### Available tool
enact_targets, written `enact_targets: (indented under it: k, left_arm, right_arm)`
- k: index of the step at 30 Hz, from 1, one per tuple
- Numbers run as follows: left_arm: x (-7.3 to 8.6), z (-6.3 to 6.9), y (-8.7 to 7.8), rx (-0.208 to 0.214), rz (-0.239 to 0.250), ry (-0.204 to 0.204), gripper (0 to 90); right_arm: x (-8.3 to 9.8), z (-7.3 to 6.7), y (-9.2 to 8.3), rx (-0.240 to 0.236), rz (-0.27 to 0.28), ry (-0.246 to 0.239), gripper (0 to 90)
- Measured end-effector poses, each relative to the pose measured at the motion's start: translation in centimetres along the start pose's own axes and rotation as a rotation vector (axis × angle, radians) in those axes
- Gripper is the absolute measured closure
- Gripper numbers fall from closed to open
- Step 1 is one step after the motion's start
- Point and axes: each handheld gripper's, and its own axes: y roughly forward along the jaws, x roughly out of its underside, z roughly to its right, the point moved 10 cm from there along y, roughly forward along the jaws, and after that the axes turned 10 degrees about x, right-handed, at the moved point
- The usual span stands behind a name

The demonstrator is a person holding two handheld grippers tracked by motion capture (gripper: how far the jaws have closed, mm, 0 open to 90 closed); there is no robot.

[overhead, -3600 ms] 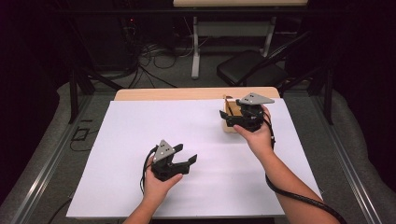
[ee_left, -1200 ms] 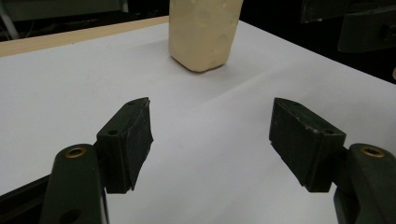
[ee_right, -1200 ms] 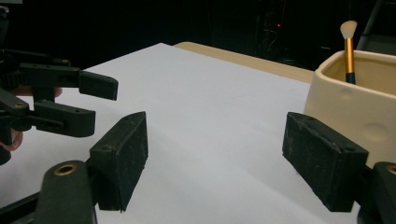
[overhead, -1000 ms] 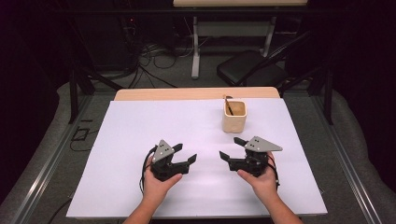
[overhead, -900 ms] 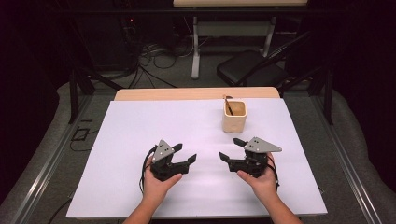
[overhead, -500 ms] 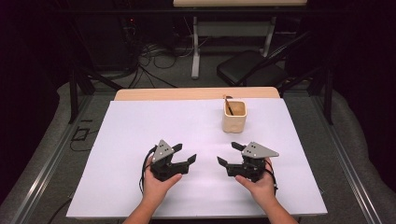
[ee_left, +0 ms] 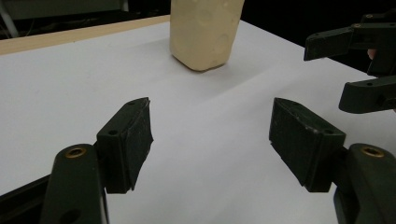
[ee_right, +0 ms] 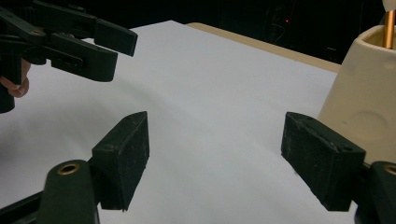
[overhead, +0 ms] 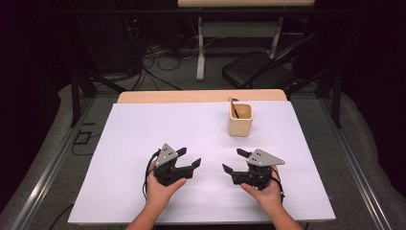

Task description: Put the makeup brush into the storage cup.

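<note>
A cream cup [overhead: 240, 119] stands upright on the white sheet [overhead: 158, 124] at the back right, with a thin stick [overhead: 233, 108] leaning inside it. My left gripper [overhead: 188, 158] rests near the front of the sheet, open, nothing between its jaws. My right gripper [overhead: 235, 161] sits facing it a short way to the right, also open and holding nothing. The left gripper view has the cup [ee_left: 205, 30] ahead, and the right gripper [ee_left: 348, 65] at its right edge. In the right gripper view the cup [ee_right: 366, 93] stands close on the right, and the left gripper [ee_right: 109, 44] shows at upper left.
The white sheet covers most of a wooden table [overhead: 201, 96], whose bare strip shows along the far edge. Beyond the table are a black chair [overhead: 258, 72], a table leg [overhead: 200, 50] and cables on the floor. Metal rails [overhead: 356, 167] run along both sides.
My right gripper left the cup at the back right, came down to the front of the sheet and edged left toward the left gripper. The left gripper stayed put.
</note>
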Motion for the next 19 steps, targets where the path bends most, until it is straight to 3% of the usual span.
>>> enact_targets:
  k: [19]
  left_arm:
    - [0.05, -0.13, 0.03, -0.003, -0.003, 0.000, 30.0]
  right_arm:
    - [0.94, 0.34, 0.31, -0.001, -0.027, 0.009, 23.4]
